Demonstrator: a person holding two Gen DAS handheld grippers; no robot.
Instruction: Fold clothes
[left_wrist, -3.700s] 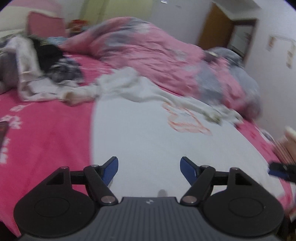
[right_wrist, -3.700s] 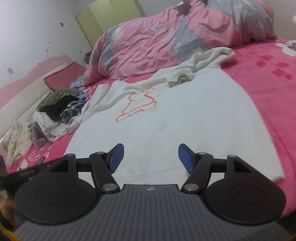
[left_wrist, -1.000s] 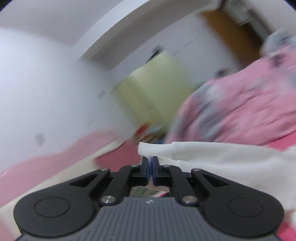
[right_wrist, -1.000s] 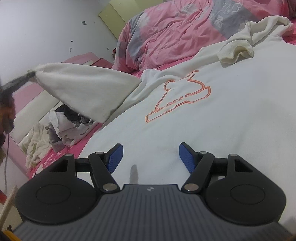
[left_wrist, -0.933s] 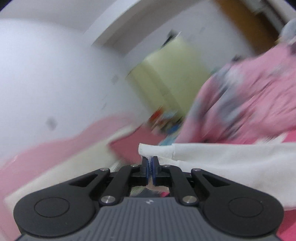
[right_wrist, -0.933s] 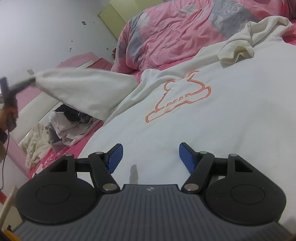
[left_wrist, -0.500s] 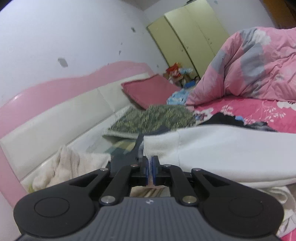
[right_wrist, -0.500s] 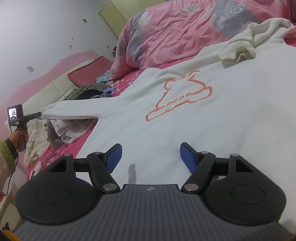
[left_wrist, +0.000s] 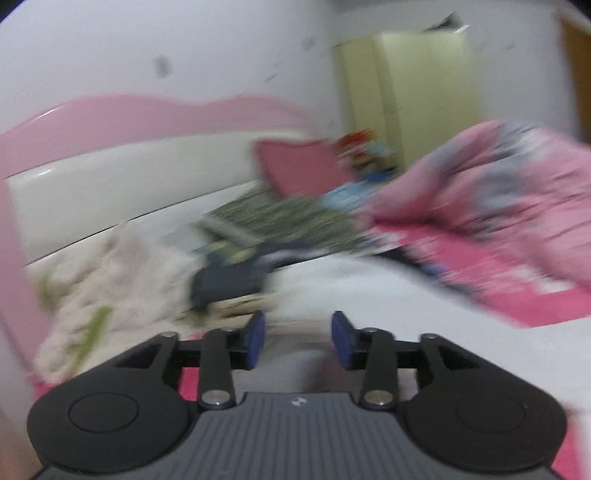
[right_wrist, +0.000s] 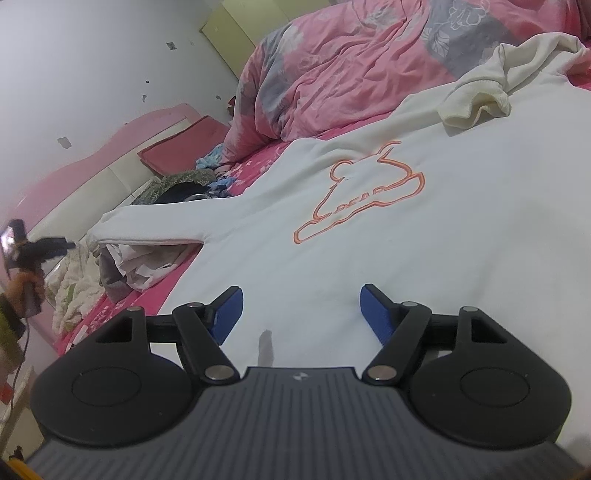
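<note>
A white sweatshirt (right_wrist: 369, 251) with an orange bear outline lies spread on the pink bed. Its one sleeve (right_wrist: 159, 225) is stretched flat out to the left, and the other sleeve (right_wrist: 476, 96) is bunched at the far right. My right gripper (right_wrist: 301, 308) stands open just above the shirt's near hem, with nothing between its pads. In the blurred left wrist view my left gripper (left_wrist: 297, 339) has its jaws opening, with nothing pressed between them. The sleeve's end (left_wrist: 369, 291) lies just beyond them. In the right wrist view the left gripper (right_wrist: 55, 243) sits slightly clear of the cuff.
A pink and grey quilt (right_wrist: 351, 66) is heaped behind the shirt. A pile of loose clothes (right_wrist: 147, 266) lies under the stretched sleeve, and a cream fleece (left_wrist: 110, 288) lies by the pink and white headboard (left_wrist: 110, 184). A pink pillow (right_wrist: 184, 147) and a green wardrobe (left_wrist: 406, 92) are farther back.
My left gripper carried the sleeve cuff out to the left, lowered it onto the bed and let go, and its jaws have parted. The right gripper has stayed where it was.
</note>
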